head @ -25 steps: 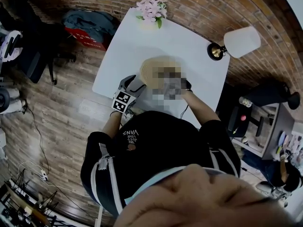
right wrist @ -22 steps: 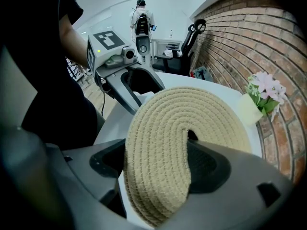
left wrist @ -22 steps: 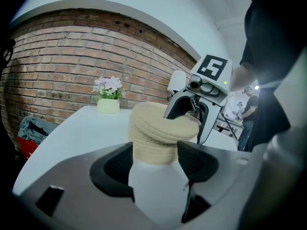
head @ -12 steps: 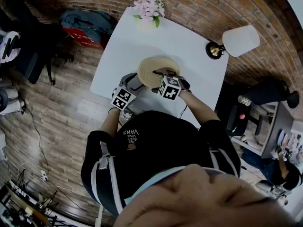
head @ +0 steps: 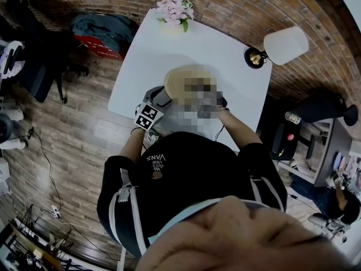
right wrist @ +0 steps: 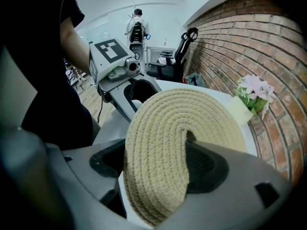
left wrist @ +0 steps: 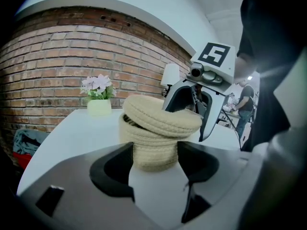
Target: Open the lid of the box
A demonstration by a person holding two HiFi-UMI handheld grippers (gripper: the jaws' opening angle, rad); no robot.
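A round woven rope box [left wrist: 152, 150] stands on the white table [head: 214, 49]. My left gripper [left wrist: 154, 153] is shut on the box's lower wall, one jaw on each side. The woven lid [left wrist: 162, 118] sits tilted on the box, raised on one side so a dark gap shows under its left rim. My right gripper [right wrist: 158, 166] is shut on the lid [right wrist: 182, 143], clamping its near edge. In the head view the box [head: 179, 79] lies mid-table; my left gripper [head: 157, 103] is at its near left, and a mosaic patch hides the right one.
A pot of pink flowers [head: 177, 7] stands at the table's far edge and a white-shaded lamp [head: 285, 44] at its right corner. A brick wall runs behind. An office chair [head: 34, 66] and a red crate [head: 104, 41] stand on the wood floor at left.
Both grippers stay at the box with almost no movement. The mosaic patch covers the right gripper again.
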